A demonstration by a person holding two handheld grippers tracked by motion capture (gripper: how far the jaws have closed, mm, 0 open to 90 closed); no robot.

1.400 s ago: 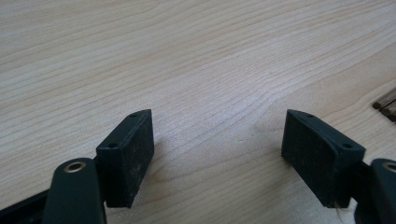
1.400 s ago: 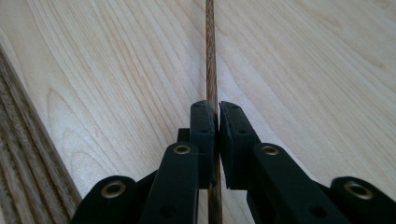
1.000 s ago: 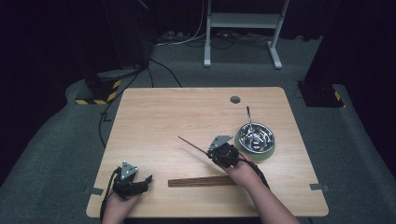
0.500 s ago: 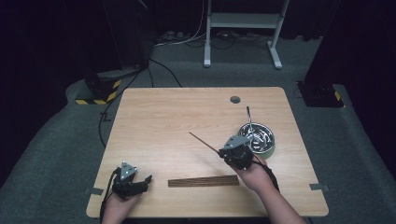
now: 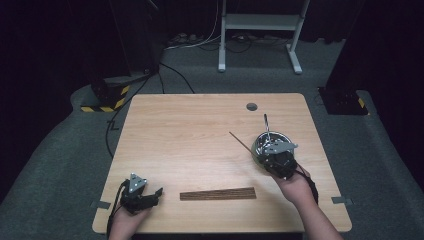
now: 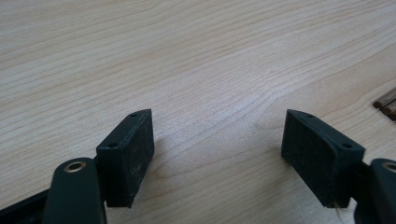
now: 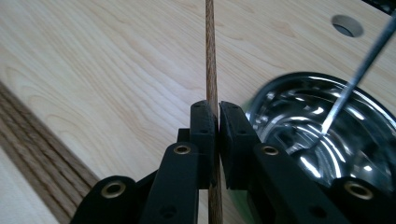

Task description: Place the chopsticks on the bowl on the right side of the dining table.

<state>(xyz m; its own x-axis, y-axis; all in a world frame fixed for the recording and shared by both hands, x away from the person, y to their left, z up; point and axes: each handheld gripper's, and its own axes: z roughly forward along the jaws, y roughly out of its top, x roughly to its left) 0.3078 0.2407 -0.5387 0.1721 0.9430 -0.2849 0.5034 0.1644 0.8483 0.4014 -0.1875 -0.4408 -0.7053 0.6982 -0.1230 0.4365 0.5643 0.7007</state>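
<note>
The right gripper is clamping a thin, stiff, light chopstick mid-shaft beside the steel bowl, likely to pivot if pinched off-centre, while the left gripper is resting agape, left of the remaining chopsticks.

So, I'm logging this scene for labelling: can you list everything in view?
Table: one, light wood, centre, round hole near its far edge.
Metal bowl: one, silver, table's right side, with a thin metal utensil leaning in it.
Chopstick: one, brown, clamped in the right gripper.
Chopstick row: count unclear, dark brown, near edge.
Stand: one, white, on the floor behind.
Left gripper: black, jaws apart, near left corner.
Right gripper: black, beside the bowl.
</note>
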